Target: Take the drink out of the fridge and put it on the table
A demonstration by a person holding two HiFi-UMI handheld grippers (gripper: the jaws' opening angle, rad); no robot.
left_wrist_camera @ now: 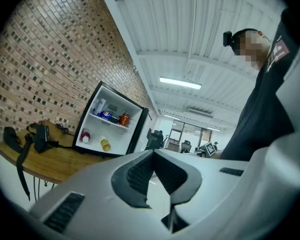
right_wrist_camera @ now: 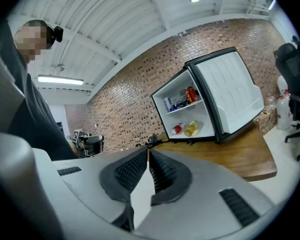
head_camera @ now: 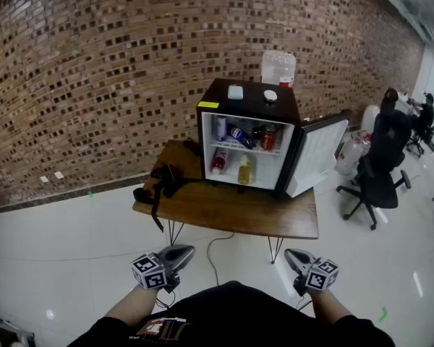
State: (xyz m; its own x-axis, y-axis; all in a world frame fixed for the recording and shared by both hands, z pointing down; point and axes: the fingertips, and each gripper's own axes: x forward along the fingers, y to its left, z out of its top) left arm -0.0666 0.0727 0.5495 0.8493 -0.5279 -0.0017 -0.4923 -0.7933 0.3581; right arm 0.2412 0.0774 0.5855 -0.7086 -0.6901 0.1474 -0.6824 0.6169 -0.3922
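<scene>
A small black fridge [head_camera: 250,105] stands on a wooden table [head_camera: 231,210] with its door [head_camera: 316,154] swung open to the right. Inside lie several drinks: a blue can [head_camera: 238,134] and a red can [head_camera: 268,138] on the upper shelf, a red bottle [head_camera: 218,160] and a yellow bottle [head_camera: 244,168] below. The same fridge [left_wrist_camera: 110,124] shows in the left gripper view and the fridge [right_wrist_camera: 200,101] in the right gripper view. My left gripper [head_camera: 184,251] and right gripper [head_camera: 291,254] are shut and empty, held low, well short of the table.
A black strap and bag [head_camera: 163,181] lie on the table's left end. Two small things [head_camera: 235,92] sit on the fridge top, with a water jug [head_camera: 278,69] behind. Black office chairs [head_camera: 380,172] stand at the right. A brick wall [head_camera: 94,78] runs behind.
</scene>
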